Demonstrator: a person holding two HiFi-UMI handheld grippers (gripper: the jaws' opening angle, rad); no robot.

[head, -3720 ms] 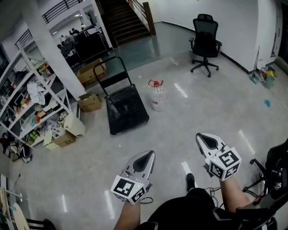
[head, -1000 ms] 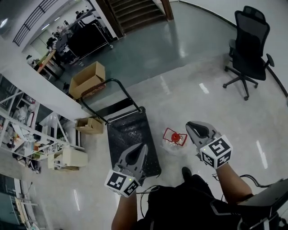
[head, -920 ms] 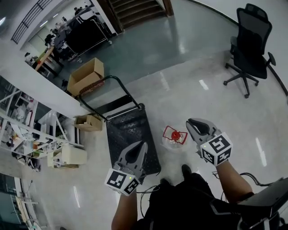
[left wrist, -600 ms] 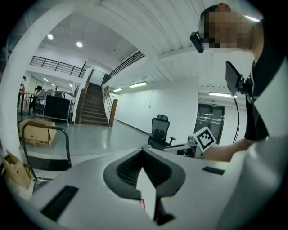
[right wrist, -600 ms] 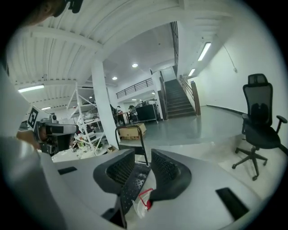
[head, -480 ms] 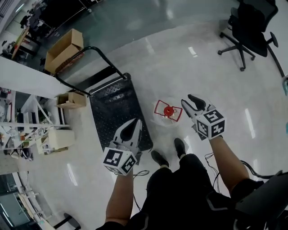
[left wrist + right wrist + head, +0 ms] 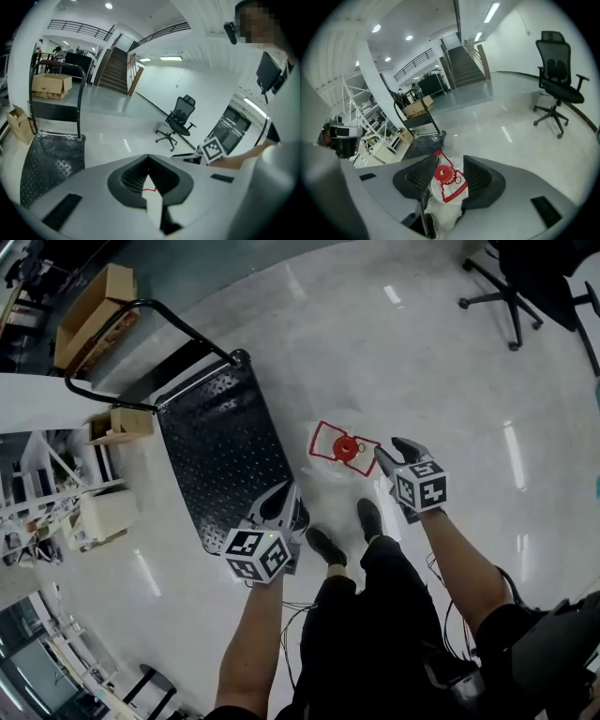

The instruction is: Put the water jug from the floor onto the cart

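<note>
Parked on the floor (image 7: 450, 362): black cart (image 7: 216, 446), handle at far end. Upright on the floor just right of the cart, not on it: clear jug (image 7: 323, 470) with red cap (image 7: 347, 446). Right gripper (image 7: 392, 448) beside jug, fingers opening, cap between them, not gripped. Left gripper (image 7: 281, 498) at cart's near corner, fingers clenched, empty.

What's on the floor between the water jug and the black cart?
Nothing: the head view shows only a narrow strip of bare floor between the water jug and the cart.
</note>
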